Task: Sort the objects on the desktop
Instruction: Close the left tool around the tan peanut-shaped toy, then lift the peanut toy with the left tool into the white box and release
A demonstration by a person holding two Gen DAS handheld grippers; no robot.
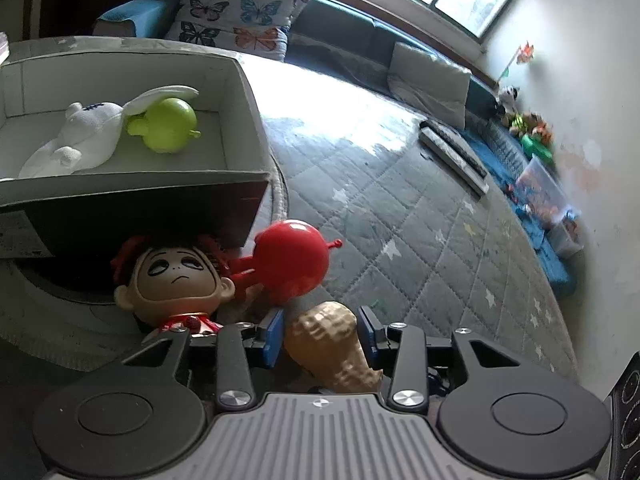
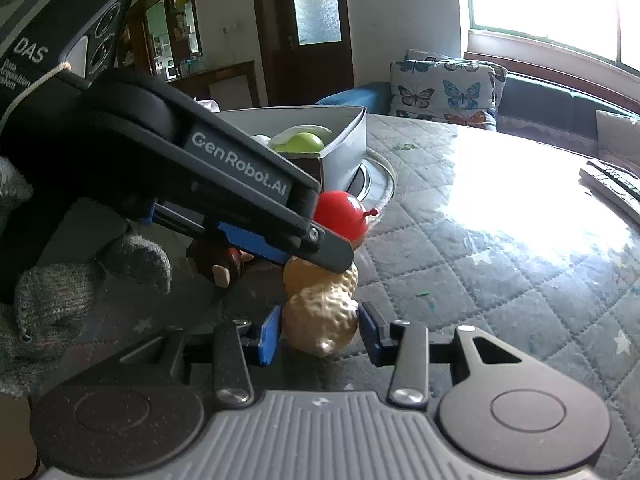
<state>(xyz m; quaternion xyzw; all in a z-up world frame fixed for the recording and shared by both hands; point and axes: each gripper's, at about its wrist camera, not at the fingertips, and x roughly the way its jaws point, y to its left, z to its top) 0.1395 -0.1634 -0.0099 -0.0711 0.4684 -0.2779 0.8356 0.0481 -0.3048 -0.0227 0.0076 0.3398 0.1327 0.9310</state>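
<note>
Box (image 1: 240,92) upper left has two toys; my right hand-held gripper (image 2: 318,330) clamps the peanut (image 2: 320,320), left hand-held gripper (image 1: 320,330) loose around it; doll (image 1: 176,276), red toy (image 1: 294,262) left.

The peanut toy (image 1: 326,340) is golden tan with a dimpled surface; the round toy (image 1: 294,262) beside it is glossy red. The box (image 1: 236,92) is white inside and holds a lime-green toy (image 1: 166,124) and a white plush (image 1: 80,140). The table cover (image 1: 400,208) is grey, quilted in diamonds with white stars.
</note>
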